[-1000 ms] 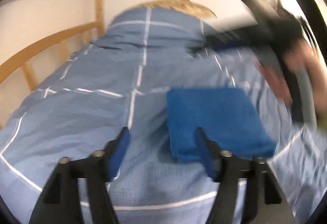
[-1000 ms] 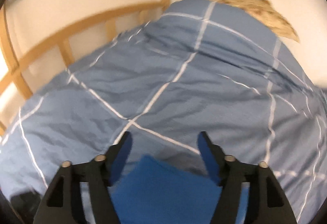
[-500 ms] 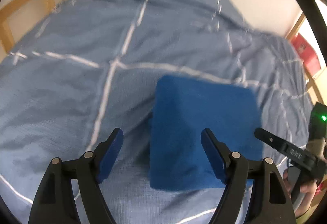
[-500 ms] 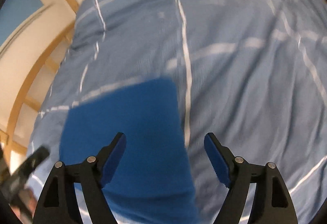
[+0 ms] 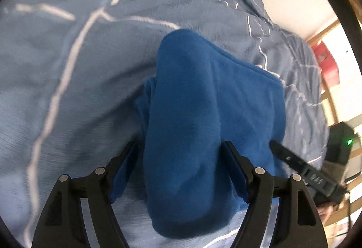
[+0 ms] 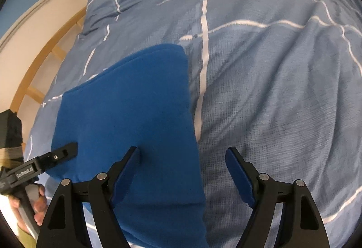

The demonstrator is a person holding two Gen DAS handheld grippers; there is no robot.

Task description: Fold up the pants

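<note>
Folded pants [image 5: 203,134] lie on the duvet [image 5: 67,66]. Left gripper [image 5: 181,168] straddles their near end, jaws apart; pad contact is unclear through blur. Right gripper [image 6: 183,171] is released, one finger over cloth.

Risk: a one-layer pinch would drag the stack open.

Only the left view shows the loose layers at the pants' left edge.
</note>
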